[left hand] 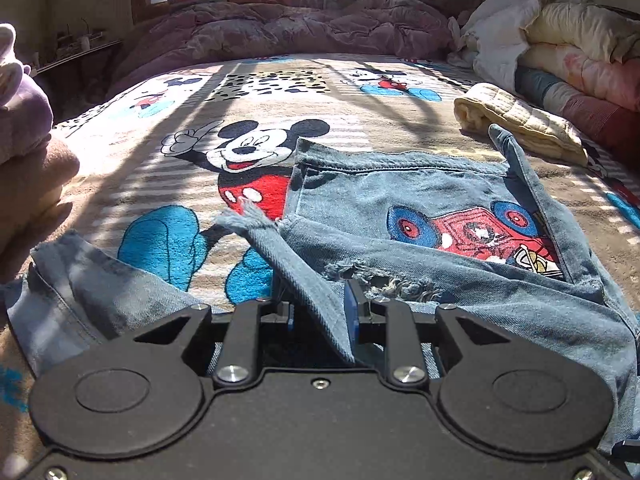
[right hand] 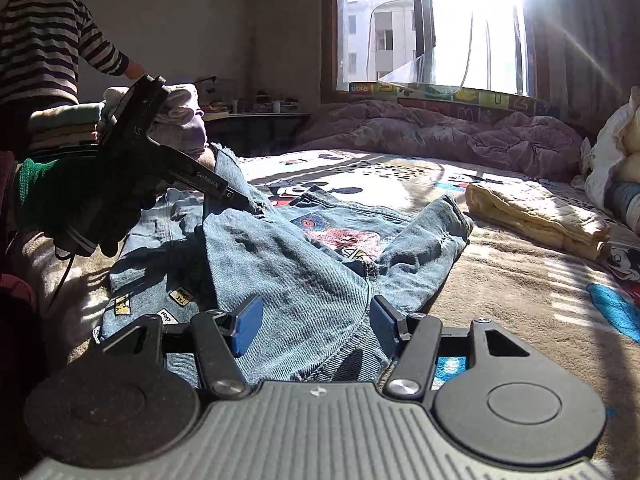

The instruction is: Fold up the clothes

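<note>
A blue denim jacket [left hand: 440, 200] with a red and blue cartoon patch lies crumpled on a Mickey Mouse blanket [left hand: 160, 168] covering the bed. My left gripper [left hand: 320, 312] is shut on a frayed fold of the denim that runs up between its fingers. In the right wrist view the left gripper [right hand: 240, 199], held by a black-gloved hand [right hand: 100, 208], lifts that fold above the jacket [right hand: 304, 272]. My right gripper [right hand: 316, 322] is open at the jacket's near edge. Its blue pads [right hand: 248, 326] stand wide apart with denim lying loose between them.
A folded cream quilted cloth [right hand: 536, 216] lies to the right of the jacket. Piled bedding [left hand: 580, 52] fills the right side, and a purple duvet [left hand: 300, 28] lies below the window. Stacked folded clothes [right hand: 68, 128] sit at the left, behind them a person in a striped top [right hand: 44, 40].
</note>
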{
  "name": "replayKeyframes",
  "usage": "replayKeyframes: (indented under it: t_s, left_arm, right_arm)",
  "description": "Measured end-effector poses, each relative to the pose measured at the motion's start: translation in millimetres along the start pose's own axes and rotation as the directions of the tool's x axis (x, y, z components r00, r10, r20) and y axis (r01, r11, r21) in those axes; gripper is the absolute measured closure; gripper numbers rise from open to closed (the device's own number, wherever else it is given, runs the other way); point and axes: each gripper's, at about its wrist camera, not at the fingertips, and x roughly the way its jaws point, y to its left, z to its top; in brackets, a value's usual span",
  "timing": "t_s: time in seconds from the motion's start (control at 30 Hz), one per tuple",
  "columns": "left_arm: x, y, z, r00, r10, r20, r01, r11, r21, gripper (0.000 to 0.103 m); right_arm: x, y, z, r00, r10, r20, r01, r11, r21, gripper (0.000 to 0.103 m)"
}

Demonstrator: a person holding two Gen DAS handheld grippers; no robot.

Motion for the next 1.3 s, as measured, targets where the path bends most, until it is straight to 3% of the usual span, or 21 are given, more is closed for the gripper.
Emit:
replayKeyframes:
  t_s: [0.03, 0.1, 0.17, 0.23, 0.33, 0.37, 0.43, 0.47, 0.57, 0.67, 0.7, 0.73, 0.77, 0.8, 0.83, 0.9, 0.93, 0.97, 1.03, 1.2, 1.3]
  left_arm:
    - [-2.2, 8.6, 0.0, 0.999, 0.034, 0.007, -0.034, 0.999, -0.032, 0.048]
    - [-16.2, 23.6, 3.5, 0.995, 0.082, 0.061, -0.076, 0.994, -0.081, 0.05]
    - [-27.0, 23.7, 13.4, 0.988, 0.108, 0.106, -0.1, 0.992, -0.078, 0.053]
    - [-31.8, 11.2, 29.3, 0.99, 0.038, 0.137, -0.03, 0.998, -0.06, 0.053]
    - [-19.2, -33.4, 55.2, 0.984, -0.131, 0.119, 0.133, 0.991, -0.005, 0.053]
    - [-12.0, -50.4, 63.5, 0.976, -0.195, 0.1, 0.195, 0.981, 0.008, 0.053]
    - [10.2, -88.8, 80.6, 0.941, -0.335, 0.04, 0.335, 0.942, 0.012, 0.052]
    - [22.7, -103.7, 88.3, 0.928, -0.372, 0.017, 0.371, 0.928, 0.008, 0.052]
    - [68.5, -136.6, 108.5, 0.904, -0.422, -0.065, 0.42, 0.907, -0.041, 0.052]
    - [109.9, -151.0, 120.0, 0.872, -0.471, -0.135, 0.457, 0.881, -0.124, 0.053]
    - [121.8, -154.0, 122.6, 0.86, -0.487, -0.151, 0.466, 0.872, -0.152, 0.055]
    - [132.7, -156.4, 124.6, 0.845, -0.508, -0.167, 0.48, 0.859, -0.178, 0.065]
    - [142.0, -154.7, 123.7, 0.815, -0.554, -0.169, 0.513, 0.826, -0.233, 0.091]
    - [151.7, -148.0, 119.9, 0.768, -0.624, -0.142, 0.557, 0.761, -0.334, 0.1]
    - [161.4, -141.3, 116.1, 0.718, -0.688, -0.107, 0.591, 0.683, -0.429, 0.1]
    - [180.7, -127.9, 108.6, 0.61, -0.792, -0.013, 0.631, 0.495, -0.597, 0.1]
    - [191.0, -122.7, 102.2, 0.574, -0.818, 0.021, 0.623, 0.42, -0.66, 0.1]
    - [201.5, -120.5, 92.9, 0.573, -0.82, 0.012, 0.592, 0.403, -0.698, 0.1]
    - [214.9, -118.4, 81.2, 0.583, -0.812, -0.019, 0.548, 0.411, -0.729, 0.099]
    - [195.3, -107.3, 96.0, 0.657, -0.754, 0.013, 0.583, 0.497, -0.643, 0.099]
    - [196.3, -108.3, 99.2, 0.684, -0.728, -0.053, 0.561, 0.57, -0.6, 0.095]
  right_arm:
    - [10.2, 0.9, -1.2, 0.998, 0.01, -0.057, -0.01, 1.0, 0.004, 0.031]
    - [12.1, 5.7, -2.9, 0.997, 0.009, -0.072, -0.01, 1.0, -0.018, 0.025]
    - [10.9, 7.4, -4.5, 0.997, 0.012, -0.072, -0.014, 1.0, -0.025, 0.025]
    - [8.0, 8.5, -7.1, 0.998, 0.016, -0.068, -0.018, 0.999, -0.027, 0.025]
    - [5.4, 9.6, -7.7, 0.999, 0.022, -0.046, -0.023, 0.999, -0.023, 0.025]
    - [4.9, 9.8, -7.2, 0.999, 0.025, -0.035, -0.025, 0.999, -0.021, 0.028]
    - [3.8, 10.1, -6.2, 0.999, 0.029, -0.014, -0.029, 0.999, -0.015, 0.031]
    - [3.2, 10.3, -5.7, 0.999, 0.032, -0.003, -0.032, 0.999, -0.012, 0.032]
    - [1.5, 10.8, -4.2, 0.999, 0.038, 0.029, -0.038, 0.999, -0.004, 0.032]
    - [8.7, 15.8, -6.8, 0.999, 0.035, 0.006, -0.035, 0.999, -0.024, 0.028]
    - [9.6, 16.2, -7.0, 0.999, 0.041, 0.004, -0.041, 0.999, -0.022, 0.026]
    - [9.6, 15.3, -6.7, 0.999, 0.047, 0.005, -0.047, 0.999, -0.015, 0.026]
    - [9.6, 14.1, -6.9, 0.999, 0.053, 0.007, -0.053, 0.999, -0.008, 0.025]
    - [9.6, 12.9, -7.2, 0.998, 0.059, 0.008, -0.059, 0.998, -0.001, 0.025]
    - [9.8, 12.5, -8.5, 0.998, 0.062, 0.009, -0.062, 0.998, 0.002, 0.025]
    - [9.4, 13.7, -10.8, 0.998, 0.064, 0.009, -0.064, 0.998, -0.004, 0.024]
    - [9.2, 14.8, -11.4, 0.998, 0.065, 0.009, -0.065, 0.998, -0.005, 0.024]
    - [9.4, 14.8, -11.7, 0.998, 0.067, 0.01, -0.067, 0.998, -0.005, 0.023]
    - [11.2, 14.1, -11.8, 0.997, 0.076, 0.008, -0.076, 0.997, -0.003, 0.022]
    - [11.4, 14.0, -12.4, 0.997, 0.08, 0.009, -0.08, 0.997, -0.003, 0.02]
    - [11.5, 12.7, -11.9, 0.997, 0.08, 0.009, -0.08, 0.997, -0.002, 0.02]
